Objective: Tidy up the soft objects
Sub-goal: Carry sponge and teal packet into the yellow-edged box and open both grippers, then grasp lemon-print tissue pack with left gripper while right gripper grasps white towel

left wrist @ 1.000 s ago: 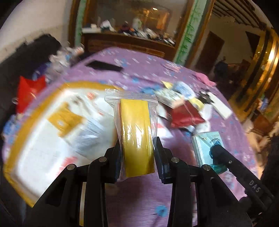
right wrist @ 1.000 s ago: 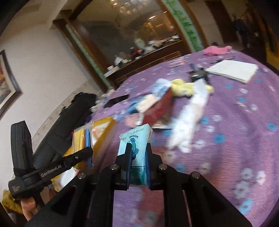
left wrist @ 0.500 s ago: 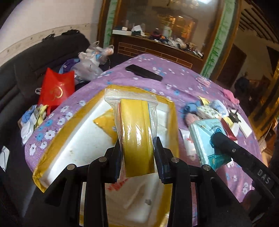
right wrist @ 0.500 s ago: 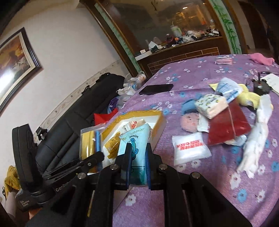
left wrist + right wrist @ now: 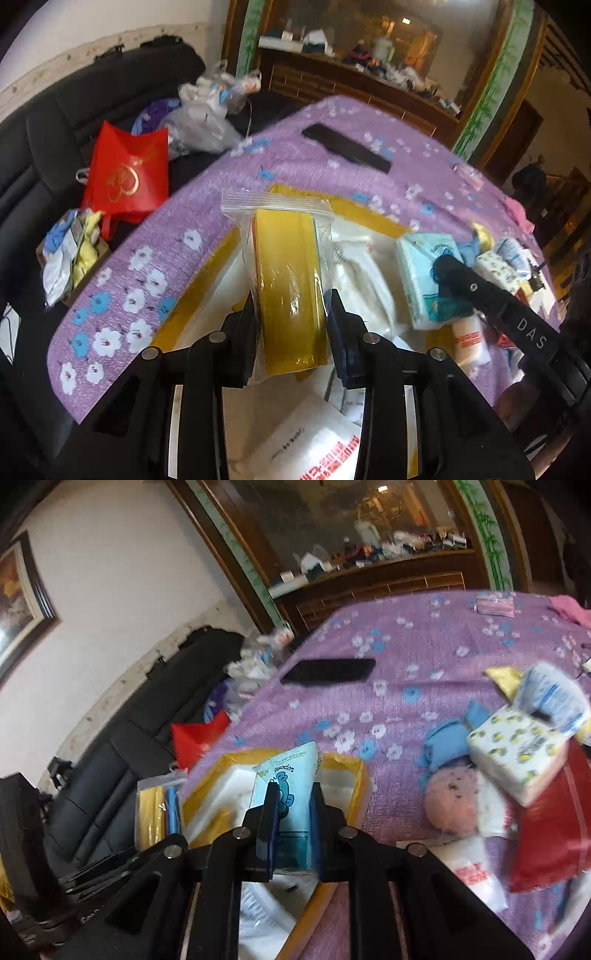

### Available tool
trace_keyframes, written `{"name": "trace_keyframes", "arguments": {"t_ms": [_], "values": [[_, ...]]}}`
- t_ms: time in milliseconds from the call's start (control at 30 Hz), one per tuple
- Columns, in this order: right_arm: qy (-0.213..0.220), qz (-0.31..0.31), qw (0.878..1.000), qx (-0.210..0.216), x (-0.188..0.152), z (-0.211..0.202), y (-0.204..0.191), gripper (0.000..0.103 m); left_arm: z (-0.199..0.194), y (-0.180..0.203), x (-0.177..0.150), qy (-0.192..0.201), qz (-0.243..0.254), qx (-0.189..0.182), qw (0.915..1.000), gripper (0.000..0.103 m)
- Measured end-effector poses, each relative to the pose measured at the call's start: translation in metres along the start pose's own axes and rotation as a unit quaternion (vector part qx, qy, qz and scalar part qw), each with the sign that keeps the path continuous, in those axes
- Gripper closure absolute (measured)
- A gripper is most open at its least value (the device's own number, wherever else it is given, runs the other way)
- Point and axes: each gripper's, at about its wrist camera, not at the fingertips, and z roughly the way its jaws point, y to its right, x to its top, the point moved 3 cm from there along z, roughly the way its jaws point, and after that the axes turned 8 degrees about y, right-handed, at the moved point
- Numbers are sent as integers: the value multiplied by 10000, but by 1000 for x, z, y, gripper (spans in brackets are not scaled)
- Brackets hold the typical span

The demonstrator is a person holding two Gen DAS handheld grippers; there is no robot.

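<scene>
Centre frame, the left gripper (image 5: pixel 291 325) clamps a slippery, squashy zip bag (image 5: pixel 286 273) over the box (image 5: pixel 192 314). The right gripper (image 5: pixel 291 827), jaws just easing apart, pinches a soft tissue pack (image 5: pixel 288 794) low down.

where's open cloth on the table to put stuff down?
Free: purple cloth between black phone and far edge; strip left of the yellow-rimmed box. Crowded: pile by the lemon-print tissue pack and the box interior.

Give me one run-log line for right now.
left gripper: holds bagged yellow item | right gripper: jaws just easing open around blue tissue pack | both over yellow-rimmed tray
</scene>
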Motion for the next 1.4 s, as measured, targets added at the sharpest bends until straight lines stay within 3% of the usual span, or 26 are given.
{"name": "trace_keyframes", "arguments": {"t_ms": [133, 200, 267, 367, 467, 567, 633, 767, 933, 1000, 1100, 1167, 1267, 1400], "values": [[-192, 112, 9997, 138, -8, 9, 2, 79, 5, 3, -1, -163, 16, 31, 9999, 64], [-34, -27, 9998, 216, -7, 2, -5, 47, 4, 3, -2, -147, 61, 86, 9998, 41], [129, -182, 9992, 327, -8, -7, -13, 39, -2, 3, -2, -50, 84, 113, 9999, 40], [204, -371, 9980, 469, -8, -15, -21, 39, -12, -1, -2, 98, -14, 95, 9999, 40], [78, -285, 9971, 706, -7, -26, -22, 39, -28, -1, -4, 232, -366, -231, 9988, 40], [-55, -114, 9975, 696, -10, -54, -8, 39, -47, 16, -9, 336, -321, -487, 9977, 40], [-11, -22, 9983, 583, -9, -76, 6, 39, -60, 34, -13, 454, -290, -682, 9962, 40], [308, 476, 9981, 252, -4, -133, 68, 39, -66, 82, -19, 292, -151, -1218, 9920, 40], [509, 985, 9922, -568, 3, -159, 144, 38, -45, 145, -22, 1, 187, -1628, 9865, 40], [650, 1478, 9836, -802, 3, -161, 176, 38, -30, 163, -19, -199, 121, -1780, 9838, 40], [586, 1998, 9728, -1017, -3, -149, 207, 38, -8, 186, -17, -421, 202, -1694, 9844, 40], [647, 2030, 9728, -911, -8, -140, 211, 38, 5, 194, -18, -517, 288, -1513, 9867, 40], [531, 2104, 9733, -751, -12, -136, 212, 38, 7, 196, -22, -574, 226, -1541, 9861, 40], [479, 1793, 9779, -959, -10, -135, 208, 39, 10, 203, -16, -523, 275, -1459, 9875, 40]]}}
